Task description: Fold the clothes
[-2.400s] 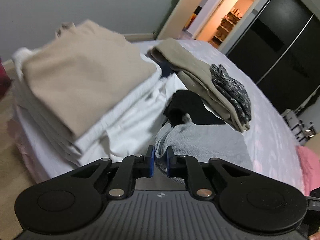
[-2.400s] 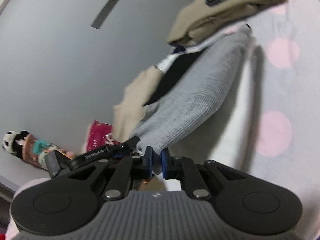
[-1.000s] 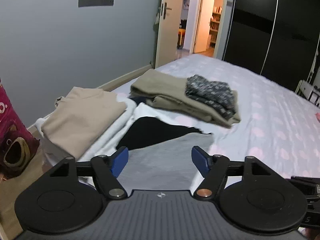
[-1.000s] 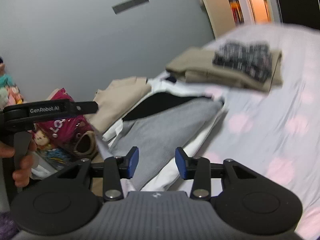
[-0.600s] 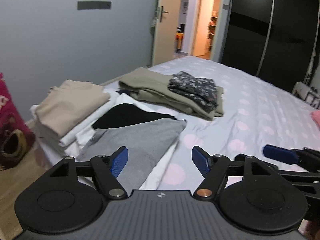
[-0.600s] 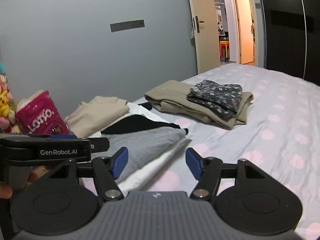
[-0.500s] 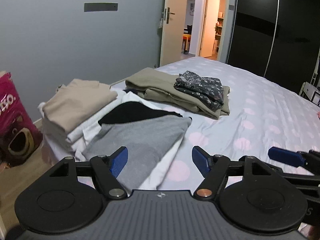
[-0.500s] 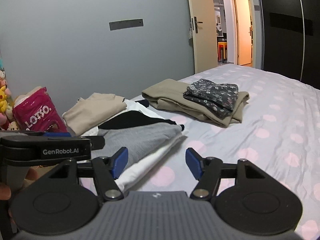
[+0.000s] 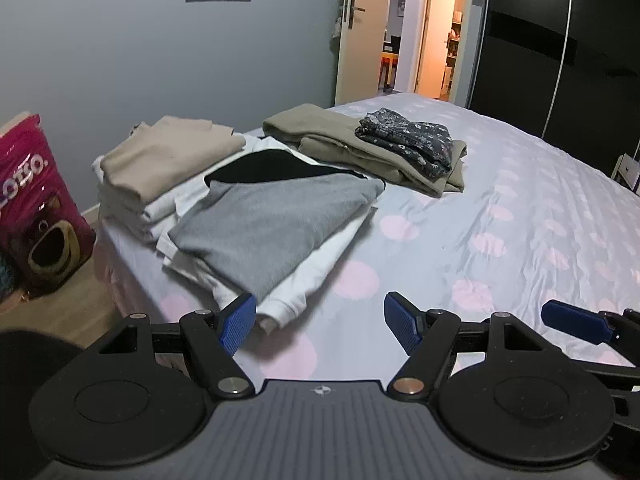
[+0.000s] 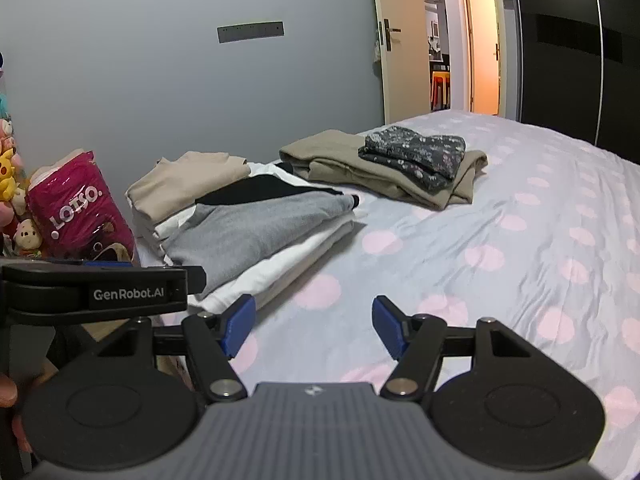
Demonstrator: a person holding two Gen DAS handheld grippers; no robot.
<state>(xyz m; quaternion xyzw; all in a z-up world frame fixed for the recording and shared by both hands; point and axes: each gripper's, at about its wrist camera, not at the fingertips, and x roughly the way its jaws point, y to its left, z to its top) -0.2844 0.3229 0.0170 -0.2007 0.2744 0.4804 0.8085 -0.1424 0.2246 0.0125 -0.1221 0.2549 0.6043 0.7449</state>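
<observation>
The left gripper [image 9: 320, 322] hangs over the near edge of the bed [image 9: 520, 240] with its blue pads spread wide and nothing between them but the dotted sheet. The right gripper [image 10: 313, 326] sits just beside it, also over bare sheet, its jaws apart and empty; its log figure has settled after a sharp rise. In the left wrist view one blue pad of the right gripper pokes in at the far right edge, and in the right wrist view the left gripper's black body with white lettering crosses the left side, a bit of the person's hand [image 10: 8, 396] showing below it.

Just ahead of the left gripper's left pad lies the folded grey garment [image 9: 276, 220] — flat, resting on a folded white garment [image 9: 316, 276] whose edge sticks out toward the grippers. A black garment [image 9: 264, 168] shows from under the grey one's far side. To the left of these, at the bed's corner, a beige folded garment [image 9: 168, 156] tops a short white stack. Farther back, well apart from the grey piece, a folded olive garment [image 9: 340, 140] carries a small dark floral garment [image 9: 408, 140] on top.

Beside the bed on the floor stands a pink package [image 10: 78, 208] printed with letters, plush toys [image 10: 12, 184] next to it. Behind — a grey wall and an open door [image 9: 360, 40] to a lit hallway.
</observation>
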